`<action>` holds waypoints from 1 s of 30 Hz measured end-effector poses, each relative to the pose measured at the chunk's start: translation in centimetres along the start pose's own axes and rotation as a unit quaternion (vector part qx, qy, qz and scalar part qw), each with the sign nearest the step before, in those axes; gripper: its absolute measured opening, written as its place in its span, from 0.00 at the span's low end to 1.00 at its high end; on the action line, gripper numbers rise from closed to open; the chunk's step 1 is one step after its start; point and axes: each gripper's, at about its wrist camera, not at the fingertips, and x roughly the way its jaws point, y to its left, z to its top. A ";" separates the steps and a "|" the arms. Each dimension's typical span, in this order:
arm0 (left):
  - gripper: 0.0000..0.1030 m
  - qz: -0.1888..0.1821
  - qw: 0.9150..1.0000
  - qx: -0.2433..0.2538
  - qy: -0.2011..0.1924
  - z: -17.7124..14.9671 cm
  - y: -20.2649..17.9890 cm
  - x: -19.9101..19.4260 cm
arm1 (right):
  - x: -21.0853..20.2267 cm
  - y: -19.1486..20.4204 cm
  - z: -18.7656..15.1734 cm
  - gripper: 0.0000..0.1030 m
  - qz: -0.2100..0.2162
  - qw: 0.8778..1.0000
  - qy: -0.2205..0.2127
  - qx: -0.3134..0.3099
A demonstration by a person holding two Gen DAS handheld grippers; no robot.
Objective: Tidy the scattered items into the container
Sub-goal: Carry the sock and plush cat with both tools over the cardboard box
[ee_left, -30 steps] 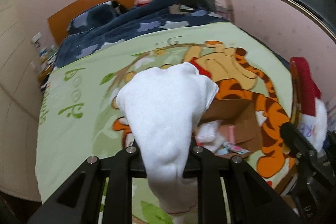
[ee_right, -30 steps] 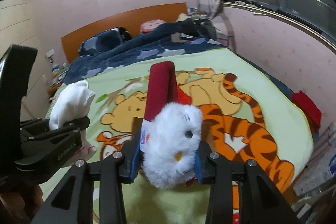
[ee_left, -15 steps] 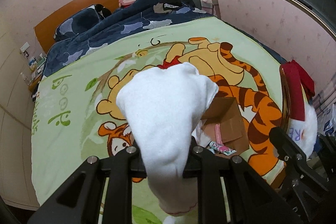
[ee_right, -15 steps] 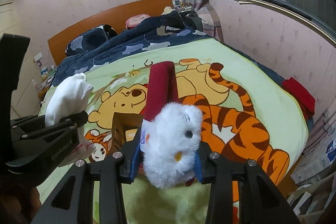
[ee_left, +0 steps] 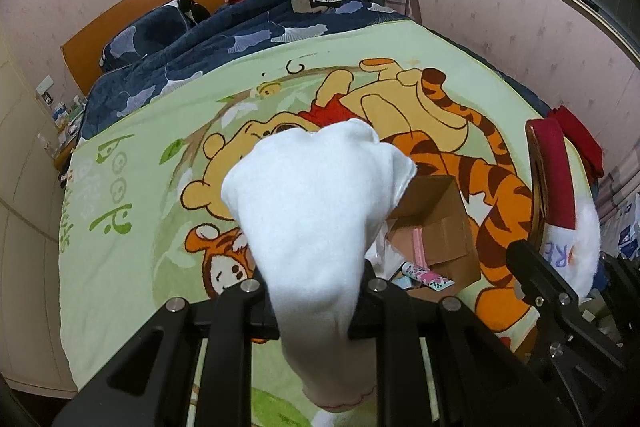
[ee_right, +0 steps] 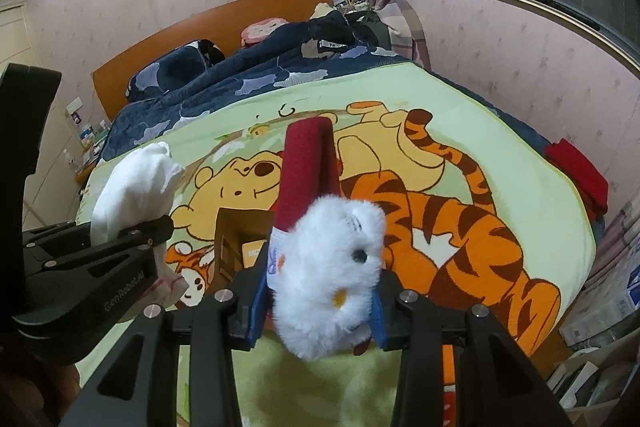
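My left gripper (ee_left: 316, 287) is shut on a white sock (ee_left: 312, 195) that bulges up in front of the camera. It hangs over the near left side of an open cardboard box (ee_left: 436, 223), which lies on the bed and holds a pink item and a patterned tube (ee_left: 426, 273). My right gripper (ee_right: 320, 301) is shut on a red Christmas stocking with a white fluffy cuff (ee_right: 328, 263), just right of the box (ee_right: 230, 243). Each view shows the other gripper with its item: the stocking (ee_left: 554, 187) at the right, the sock (ee_right: 134, 183) at the left.
A green cartoon blanket (ee_left: 132, 227) covers the near part of the bed, with a dark blue quilt (ee_left: 240, 39) and an orange headboard (ee_right: 256, 11) behind it. A folded red cloth (ee_right: 580, 175) lies at the bed's right edge. Boxes and clutter (ee_right: 608, 303) stand beside the bed on the right.
Both grippers have sunk a little toward the bed and edged forward, each still holding its item. The cardboard box has come into the right wrist view.
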 end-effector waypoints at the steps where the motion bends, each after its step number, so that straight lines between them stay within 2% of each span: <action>1: 0.19 0.000 1.000 0.000 0.002 -0.1 0.0 0.1 | 0.1 0.0 0.0 0.39 0.000 1.000 0.001 0.000; 14: 0.19 0.000 0.999 -0.004 0.033 -0.6 0.1 1.2 | 1.3 0.1 -0.2 0.39 0.007 1.000 0.020 -0.004; 19: 0.19 -0.003 0.998 0.001 0.062 -0.8 -0.1 2.5 | 2.5 0.2 -0.1 0.39 0.010 0.999 0.040 -0.008; 30: 0.19 0.013 0.993 -0.024 0.111 0.4 0.3 6.3 | 6.3 -0.1 1.0 0.39 0.024 0.996 0.087 -0.029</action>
